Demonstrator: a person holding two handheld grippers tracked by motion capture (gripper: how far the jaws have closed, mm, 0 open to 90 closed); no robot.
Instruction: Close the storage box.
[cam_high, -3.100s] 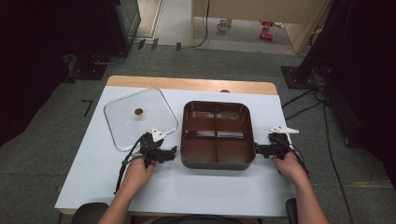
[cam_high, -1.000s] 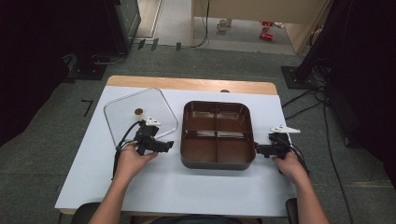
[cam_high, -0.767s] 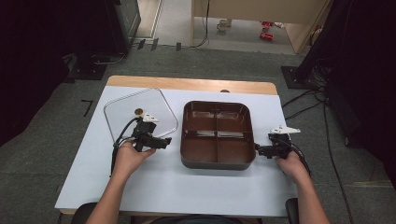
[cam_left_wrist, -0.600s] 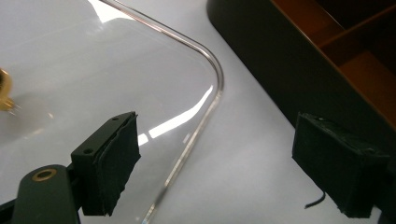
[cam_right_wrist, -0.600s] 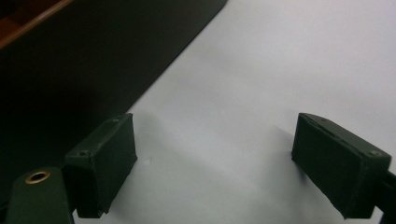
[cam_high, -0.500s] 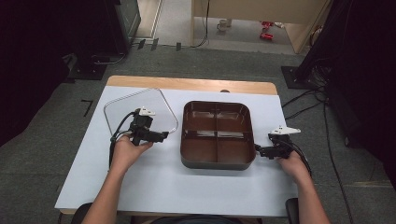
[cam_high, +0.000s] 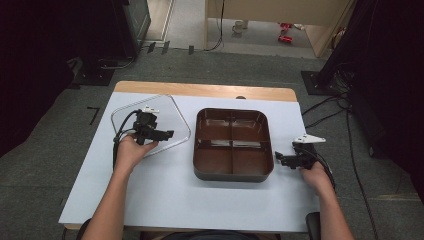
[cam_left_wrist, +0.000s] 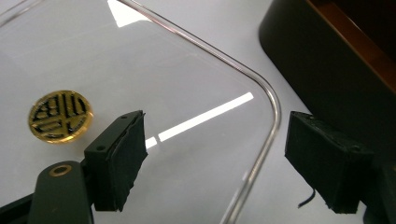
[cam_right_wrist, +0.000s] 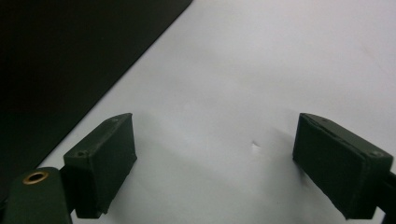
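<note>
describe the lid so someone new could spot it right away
On the white-covered table, look left of the dark brown, square, four-compartment pot. Lying flat there is a clear glass lid with rounded corners, under the left gripper. Unlike the opaque pot, it is see-through, with a small round gold knob at its middle.

My left hand-held gripper (cam_high: 159, 134) sits forward on my left, jaws pointing right, apart with nothing clamped; they have just been closing a little. My right hand-held gripper (cam_high: 285, 159) rests low at my right, jaws pointing left, wide apart and empty. Both forearms reach in from below.
</note>
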